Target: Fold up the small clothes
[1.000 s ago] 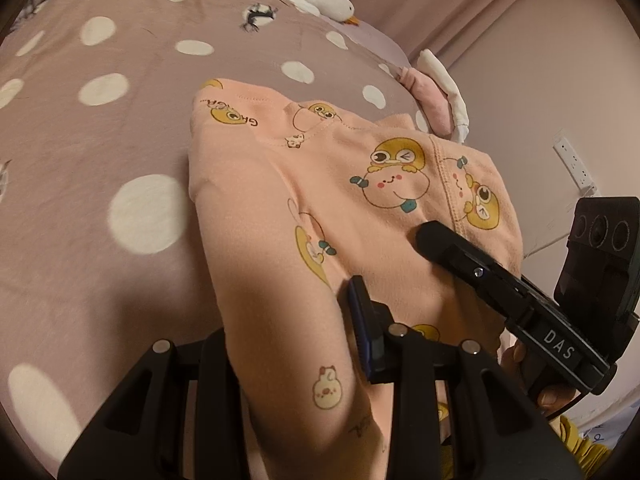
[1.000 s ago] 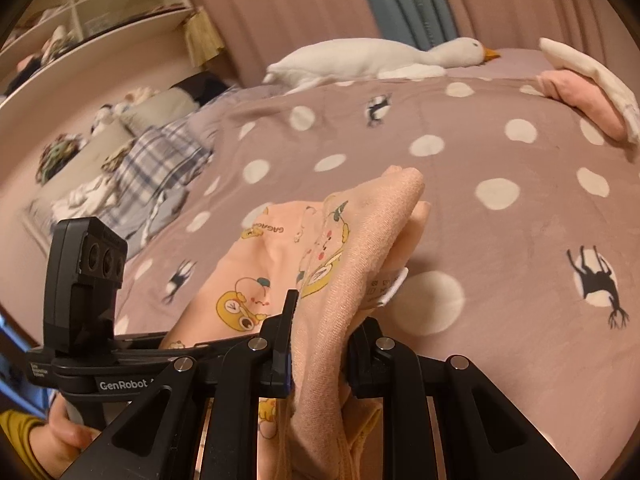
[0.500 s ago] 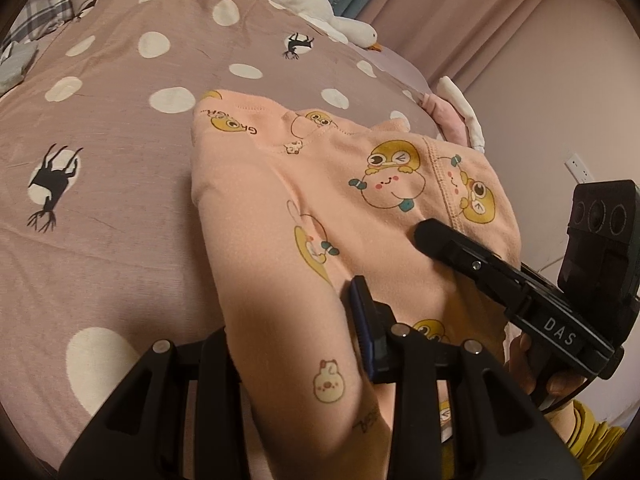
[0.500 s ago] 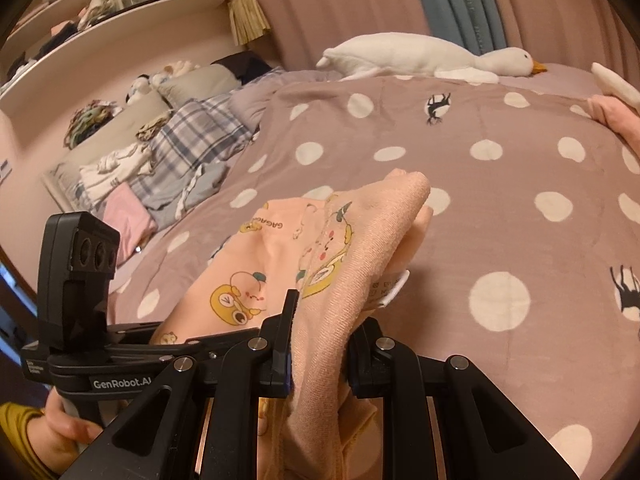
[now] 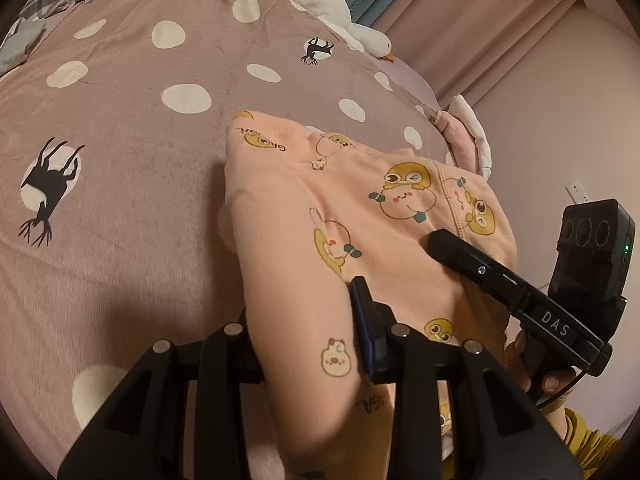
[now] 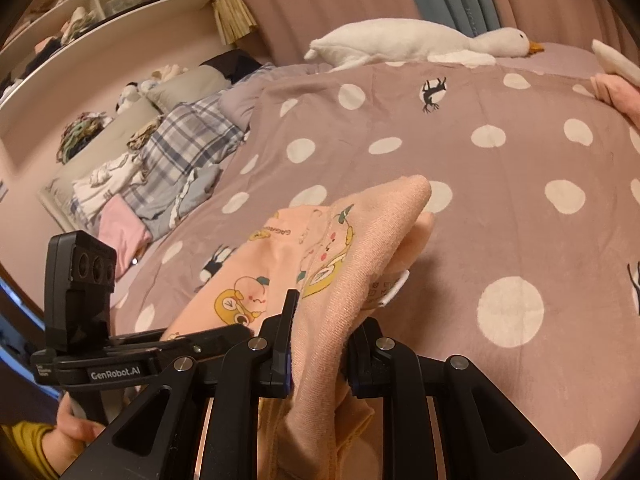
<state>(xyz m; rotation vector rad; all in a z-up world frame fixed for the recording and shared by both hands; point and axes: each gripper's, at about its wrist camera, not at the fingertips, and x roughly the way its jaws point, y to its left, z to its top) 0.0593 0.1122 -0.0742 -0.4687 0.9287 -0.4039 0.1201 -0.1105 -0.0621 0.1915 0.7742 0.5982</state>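
Observation:
A small peach garment with yellow cartoon prints point(image 5: 352, 208) is held above the mauve polka-dot bedspread point(image 5: 132, 208), its far end draping down to the bed. My left gripper point(image 5: 308, 336) is shut on its near edge. My right gripper point(image 6: 320, 336) is shut on a bunched fold of the same garment point(image 6: 360, 248), with a white label hanging below. The right gripper also shows in the left wrist view point(image 5: 472, 264), lying over the cloth. The left gripper shows at the lower left of the right wrist view point(image 6: 132, 360).
A white goose plush point(image 6: 404, 42) lies at the far edge of the bed. Pink and white folded clothes point(image 5: 468, 136) sit at the bed's right side. A pile of plaid and mixed laundry point(image 6: 160, 160) lies to the left, under wall shelves point(image 6: 100, 4).
Both grippers have carried the garment toward the near side of the bed and tilted up, so more bedspread and the goose show. Both grips are unchanged.

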